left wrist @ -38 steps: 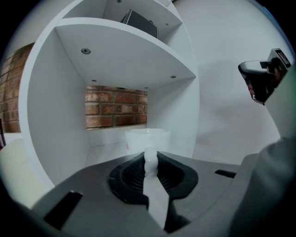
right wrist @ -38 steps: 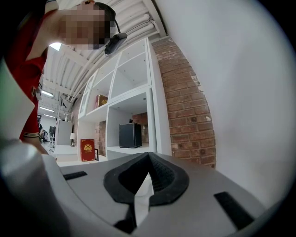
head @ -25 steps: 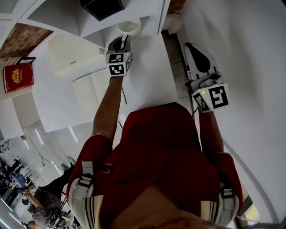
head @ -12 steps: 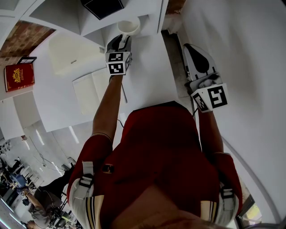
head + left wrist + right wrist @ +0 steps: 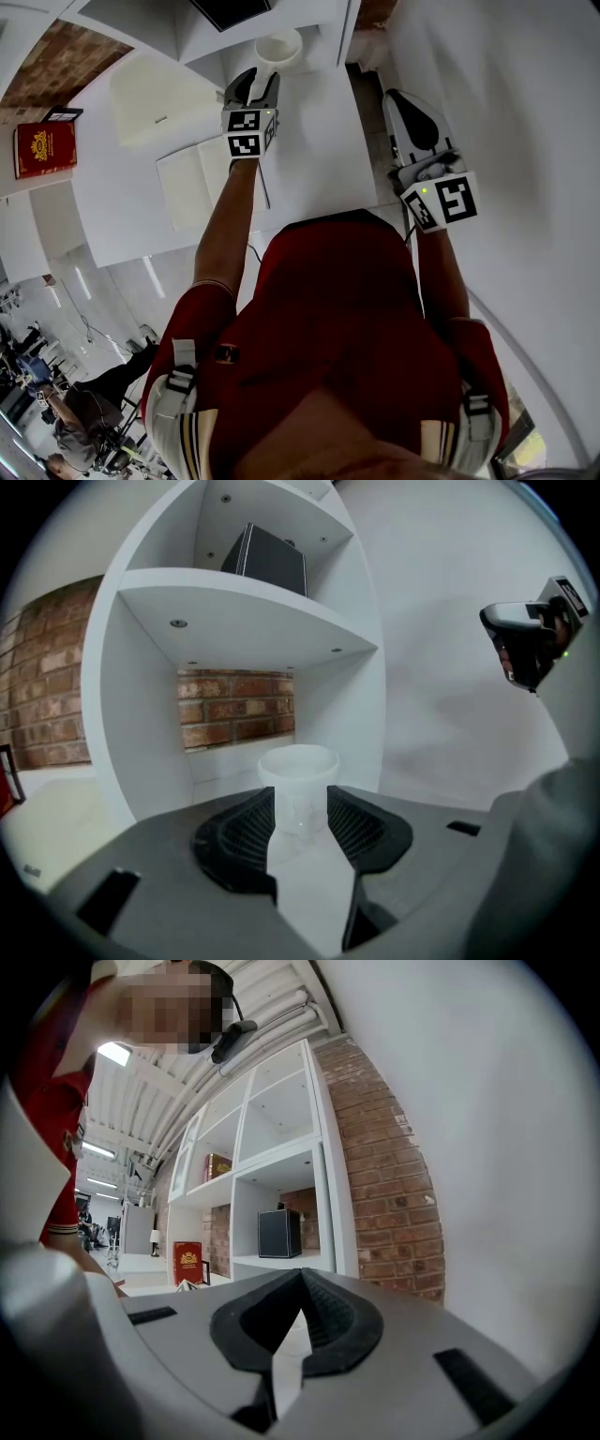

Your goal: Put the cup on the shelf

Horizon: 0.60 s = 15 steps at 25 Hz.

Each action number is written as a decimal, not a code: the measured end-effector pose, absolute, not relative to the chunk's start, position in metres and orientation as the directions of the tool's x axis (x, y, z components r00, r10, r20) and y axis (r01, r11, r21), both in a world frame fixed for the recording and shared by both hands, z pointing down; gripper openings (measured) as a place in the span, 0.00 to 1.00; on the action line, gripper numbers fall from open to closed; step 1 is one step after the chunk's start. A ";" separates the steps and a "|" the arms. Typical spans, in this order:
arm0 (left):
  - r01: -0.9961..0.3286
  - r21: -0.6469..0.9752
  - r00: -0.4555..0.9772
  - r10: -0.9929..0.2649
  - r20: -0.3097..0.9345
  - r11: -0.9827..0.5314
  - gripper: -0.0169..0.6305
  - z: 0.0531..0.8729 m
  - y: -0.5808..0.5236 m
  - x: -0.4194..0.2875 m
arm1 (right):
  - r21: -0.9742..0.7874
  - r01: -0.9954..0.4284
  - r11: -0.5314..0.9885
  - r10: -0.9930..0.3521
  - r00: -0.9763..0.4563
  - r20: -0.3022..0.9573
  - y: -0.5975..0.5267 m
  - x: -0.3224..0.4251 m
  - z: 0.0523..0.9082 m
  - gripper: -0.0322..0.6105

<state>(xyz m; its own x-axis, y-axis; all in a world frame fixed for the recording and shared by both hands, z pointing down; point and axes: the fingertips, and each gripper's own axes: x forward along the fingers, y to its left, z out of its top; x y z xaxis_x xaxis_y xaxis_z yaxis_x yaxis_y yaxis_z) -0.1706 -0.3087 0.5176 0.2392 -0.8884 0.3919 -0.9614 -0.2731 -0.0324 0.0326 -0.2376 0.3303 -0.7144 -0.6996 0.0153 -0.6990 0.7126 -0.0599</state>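
The white cup (image 5: 298,766) stands upright in the bottom space of the white shelf (image 5: 122,714), in front of a brick wall (image 5: 234,705). The left tool (image 5: 300,797) has just been opening. Its jaws are wide now, and the cup's lower part sits between their tips. The right tool (image 5: 300,1279) is closed tight with nothing in it.

Red hardcover book with gold emblem (image 5: 44,148): upright, by the white counter's (image 5: 122,216) left edge. Small dark picture frame (image 5: 62,114) just beside it. Open white booklet (image 5: 202,183): flat, mid-counter. Black cube-shaped box (image 5: 267,560): overhead. Red brick wall (image 5: 234,710) behind.
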 end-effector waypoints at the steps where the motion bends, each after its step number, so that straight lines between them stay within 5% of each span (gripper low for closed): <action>1: -0.962 -0.033 0.239 -0.893 0.381 -0.272 0.27 0.513 -0.307 -0.171 | -0.059 -0.696 0.715 -0.697 -0.717 0.013 -0.237 0.031 0.330 0.05; 15: -0.948 0.016 0.315 -0.933 0.172 -0.317 0.27 0.419 -0.251 -0.150 | -0.062 -0.650 0.758 -0.652 -0.758 -0.031 -0.216 0.008 0.320 0.05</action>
